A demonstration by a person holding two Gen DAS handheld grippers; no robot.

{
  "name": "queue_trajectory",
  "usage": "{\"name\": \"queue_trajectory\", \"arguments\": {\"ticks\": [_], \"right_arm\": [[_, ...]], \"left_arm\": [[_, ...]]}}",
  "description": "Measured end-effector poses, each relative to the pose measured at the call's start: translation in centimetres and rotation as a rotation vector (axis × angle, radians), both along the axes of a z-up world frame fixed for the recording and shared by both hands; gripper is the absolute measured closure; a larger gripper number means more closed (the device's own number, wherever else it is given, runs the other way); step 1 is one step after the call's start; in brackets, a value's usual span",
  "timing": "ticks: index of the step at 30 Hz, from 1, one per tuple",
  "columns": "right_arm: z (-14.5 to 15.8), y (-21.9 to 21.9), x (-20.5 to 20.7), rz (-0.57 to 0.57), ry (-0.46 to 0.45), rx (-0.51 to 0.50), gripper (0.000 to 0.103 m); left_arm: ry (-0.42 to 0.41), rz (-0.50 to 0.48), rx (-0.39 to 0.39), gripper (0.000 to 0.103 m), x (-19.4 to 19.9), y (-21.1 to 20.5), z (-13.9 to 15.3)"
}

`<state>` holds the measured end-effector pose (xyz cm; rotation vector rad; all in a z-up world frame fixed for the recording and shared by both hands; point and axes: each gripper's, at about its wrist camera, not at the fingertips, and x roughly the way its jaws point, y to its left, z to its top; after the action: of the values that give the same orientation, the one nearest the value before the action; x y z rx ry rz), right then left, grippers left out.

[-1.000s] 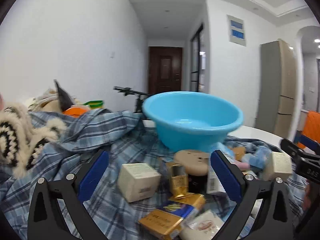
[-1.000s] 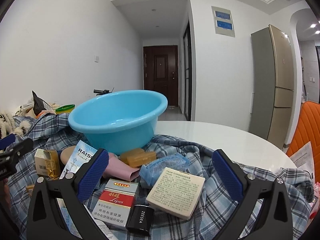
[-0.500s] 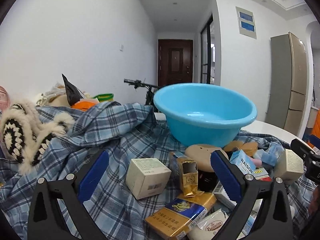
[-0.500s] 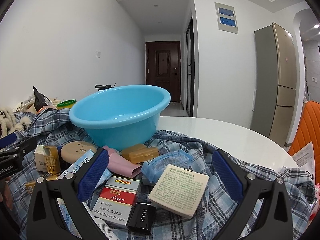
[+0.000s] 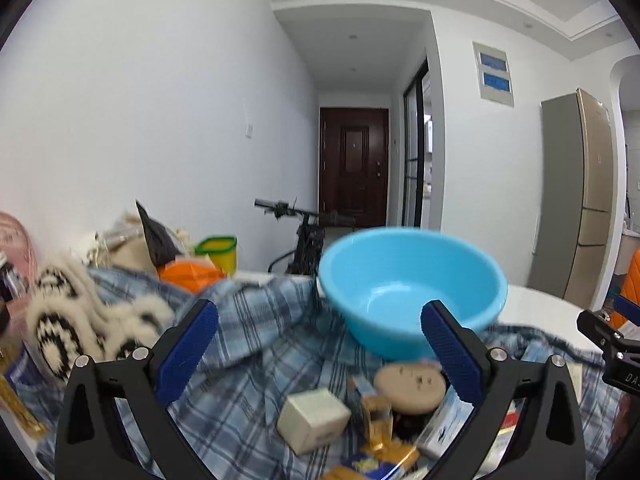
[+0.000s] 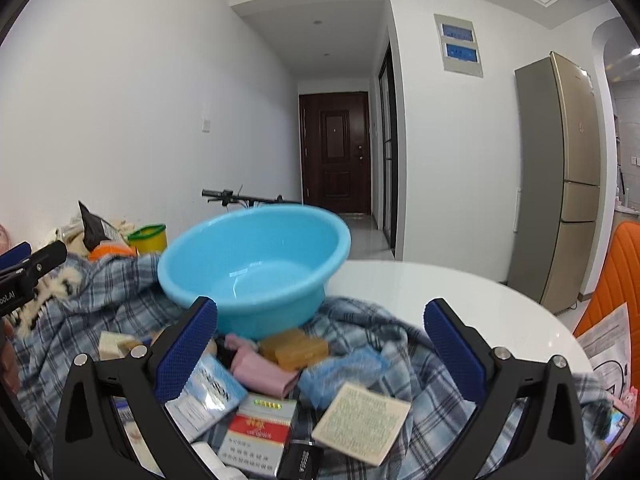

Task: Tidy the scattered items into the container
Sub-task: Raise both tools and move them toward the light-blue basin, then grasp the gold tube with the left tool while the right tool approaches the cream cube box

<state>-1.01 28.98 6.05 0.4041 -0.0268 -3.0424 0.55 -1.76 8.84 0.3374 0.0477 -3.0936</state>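
Note:
An empty light-blue basin (image 5: 412, 288) (image 6: 256, 264) stands on a blue plaid cloth (image 5: 256, 352) (image 6: 100, 312) on a white round table (image 6: 460, 304). Small items lie scattered in front of it: a white box (image 5: 314, 420), a gold packet (image 5: 376, 416), a tan round lid (image 5: 412, 380), a pink pouch (image 6: 260, 372), an amber case (image 6: 296, 348), a red cigarette pack (image 6: 256, 436), a cream booklet (image 6: 360, 424). My left gripper (image 5: 320, 344) is open and empty above the items. My right gripper (image 6: 320, 344) is open and empty above them too.
A black-and-white furry garment (image 5: 76, 328) lies at the left. An orange object (image 5: 192, 276) and a yellow-green cup (image 5: 218, 250) stand behind the cloth. An orange chair (image 6: 616, 276) is at the right. A bicycle (image 5: 304, 236) stands beyond the table.
Both grippers have risen and tilted, so the basin's inside shows more and the items sit lower in view. Both stay open and empty.

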Motion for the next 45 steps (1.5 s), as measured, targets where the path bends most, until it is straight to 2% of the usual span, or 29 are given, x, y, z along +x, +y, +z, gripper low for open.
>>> {"name": "queue_trajectory", "arguments": {"ticks": [3, 7, 13, 19, 23, 27, 29, 32, 35, 38, 40, 45], "right_arm": [[1.6, 0.0, 0.4, -0.001, 0.033, -0.001, 0.0], [3.6, 0.1, 1.2, -0.006, 0.088, 0.007, 0.0], [5.6, 0.4, 1.8, 0.017, 0.123, 0.009, 0.0], [9.7, 1.4, 1.6, 0.069, 0.177, -0.017, 0.0], [13.3, 1.9, -0.3, 0.137, 0.134, 0.02, 0.0], [16.1, 2.6, -3.1, 0.233, 0.016, 0.04, 0.0], [17.0, 2.8, -5.0, 0.274, -0.065, 0.043, 0.0], [17.3, 2.6, -7.8, 0.301, -0.177, 0.068, 0.0], [16.1, 1.5, -10.6, 0.333, -0.319, 0.097, 0.0], [13.7, 0.7, -13.3, 0.37, -0.479, 0.091, 0.0], [12.2, 0.8, -14.8, 0.389, -0.569, 0.081, 0.0], [9.9, -0.2, -16.5, 0.393, -0.622, 0.116, 0.0]], "left_arm": [[0.058, -0.02, 0.011, 0.0, 0.8, -0.2, 2.0], [0.118, -0.003, -0.021, 0.0, 1.6, 0.2, 3.8], [0.128, 0.002, -0.083, 0.0, 1.6, 1.1, 4.8], [0.181, -0.057, -0.107, 0.0, 1.5, 1.4, 8.1], [0.18, -0.102, -0.21, 0.0, -0.1, 2.4, 10.7], [0.098, -0.161, -0.275, 0.0, -2.8, 2.9, 12.3], [0.0, -0.212, -0.282, 0.0, -4.8, 3.2, 12.8], [-0.152, -0.279, -0.253, 0.0, -7.4, 3.4, 12.8], [-0.288, -0.294, -0.279, 0.0, -9.8, 4.4, 11.8], [-0.356, -0.308, -0.371, 0.0, -11.1, 6.1, 10.1], [-0.398, -0.313, -0.406, 0.0, -11.7, 6.8, 8.9], [-0.492, -0.316, -0.448, 0.0, -14.1, 7.7, 7.0]]}}
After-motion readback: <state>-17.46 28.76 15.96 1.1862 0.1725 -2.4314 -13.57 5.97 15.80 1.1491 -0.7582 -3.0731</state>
